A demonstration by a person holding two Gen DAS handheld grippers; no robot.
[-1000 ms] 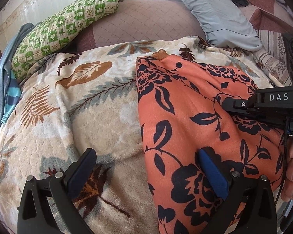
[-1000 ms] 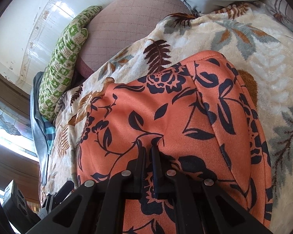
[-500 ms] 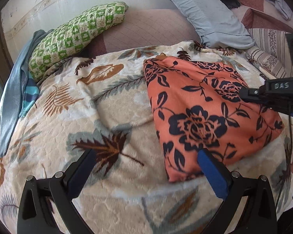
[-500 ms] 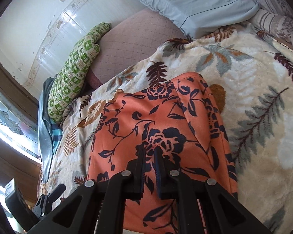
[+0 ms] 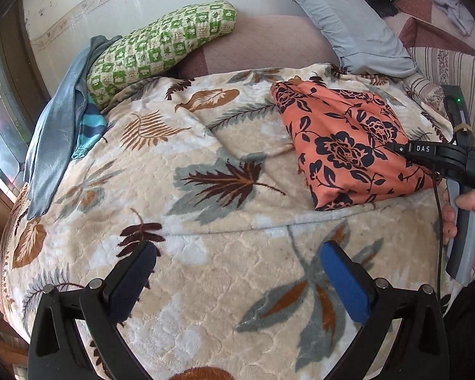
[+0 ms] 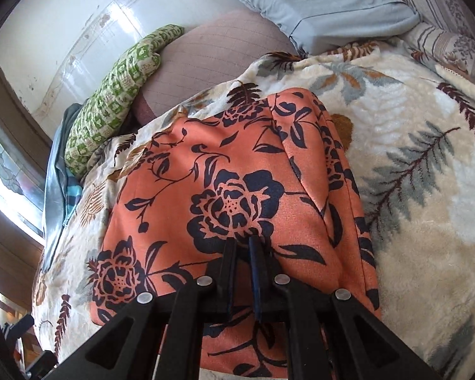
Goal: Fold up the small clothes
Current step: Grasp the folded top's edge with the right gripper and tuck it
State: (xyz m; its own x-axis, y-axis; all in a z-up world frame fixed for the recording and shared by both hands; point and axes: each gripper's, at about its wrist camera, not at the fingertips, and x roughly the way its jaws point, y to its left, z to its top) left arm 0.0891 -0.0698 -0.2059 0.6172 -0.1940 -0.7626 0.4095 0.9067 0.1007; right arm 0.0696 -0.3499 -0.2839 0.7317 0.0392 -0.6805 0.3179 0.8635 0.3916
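On the bed's leaf-pattern blanket [image 5: 224,253] lies the folded orange floral cloth [image 6: 237,190]. Right tongs [image 6: 243,243] nearly closed above it, gripping nothing; left tongs [image 5: 237,272] wide open, empty.

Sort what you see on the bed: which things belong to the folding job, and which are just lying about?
Job:
orange flowered garment
right gripper
left gripper

Lying about:
green checked pillow
grey pillow
blue cloth
leaf-print blanket

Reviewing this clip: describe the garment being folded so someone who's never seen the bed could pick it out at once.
On the leaf-print blanket covering the bed, look toward the grey pillow. The garment lies folded flat just in front of it, under the right gripper. It alone is orange with navy flowers.
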